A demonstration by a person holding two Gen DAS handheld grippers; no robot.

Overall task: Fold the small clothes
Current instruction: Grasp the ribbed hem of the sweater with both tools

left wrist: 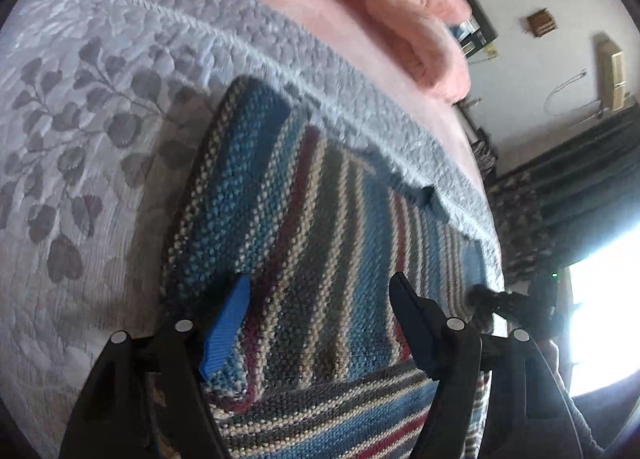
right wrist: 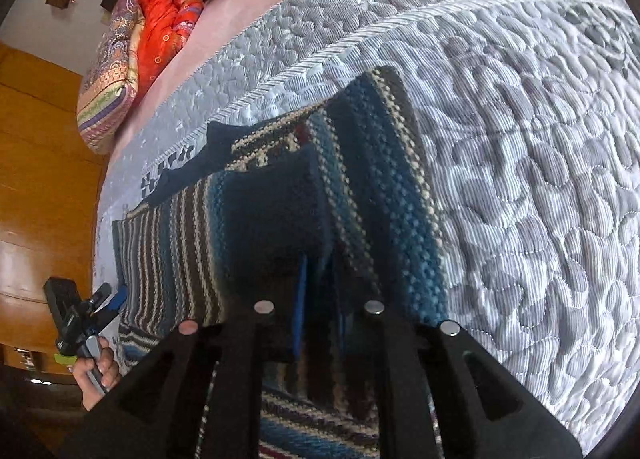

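The left tongs (left wrist: pixel 320 299) stand wide apart over the striped knitted sweater (left wrist: pixel 312 227), holding nothing, one blue-padded finger (left wrist: pixel 226 323) at the folded edge and the black one (left wrist: pixel 416 323) further across the stripes; the right tongs (right wrist: pixel 320 291) are drawn almost together with a dark fold of the knit between them, apparently pinched, though the shadow there hides how much cloth is caught; in the right wrist view a hand (right wrist: pixel 98 375) grips the handle of the other tool at the sweater's near edge; the sweater lies on the bed, on a grey quilted bedspread (left wrist: pixel 80 179), one side already turned over into a thick blue band; the risk, as I judge it, is that the loose, stretchy knit slips from a shallow pinch or drags the lower layers askew, since the left tongs pin nothing down; the pads could also snag the open stitches, or catch the bedspread's raised stitching; the knit is coarse, in blue, tan, grey and maroon stripes; the bedspread is puffy, pebbled, printed with leaves; beyond lie a soft pink blanket (left wrist: pixel 412 11) and an orange patterned cushion (right wrist: pixel 160 31).
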